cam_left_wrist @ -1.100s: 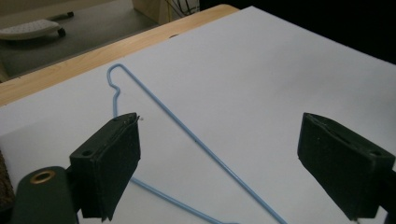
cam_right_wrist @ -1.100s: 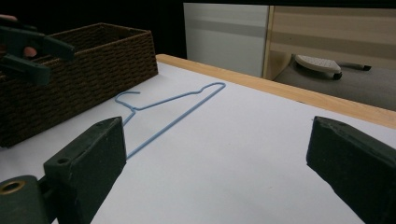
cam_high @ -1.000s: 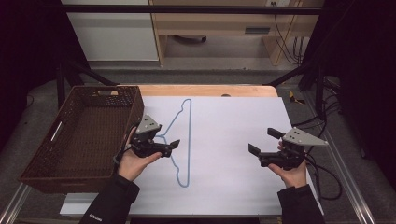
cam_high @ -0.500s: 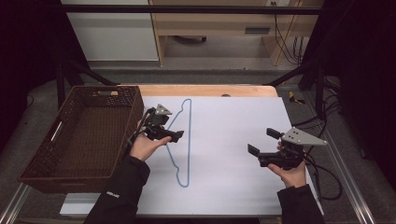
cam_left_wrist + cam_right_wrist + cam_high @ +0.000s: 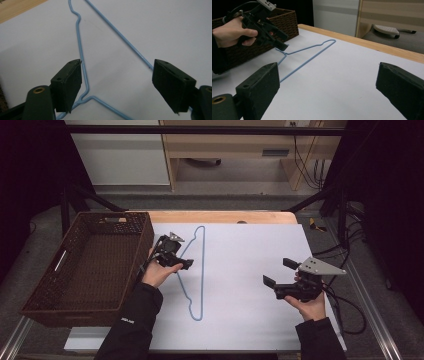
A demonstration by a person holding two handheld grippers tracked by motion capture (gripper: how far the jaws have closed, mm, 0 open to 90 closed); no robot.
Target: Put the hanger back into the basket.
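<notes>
The hanger (image 5: 195, 270) is laid flat on the white counter (image 5: 250, 270) beside the basket (image 5: 85, 265), its long axis running away from the person. The left claw (image 5: 117, 85), held wide, is set over its neck, while the right claw (image 5: 280, 279), also wide, is kept well apart. No legible writing is seen.

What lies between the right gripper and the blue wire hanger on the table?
Nothing: in the high view the stretch from the right gripper to the blue hanger is bare white table cover.
</notes>
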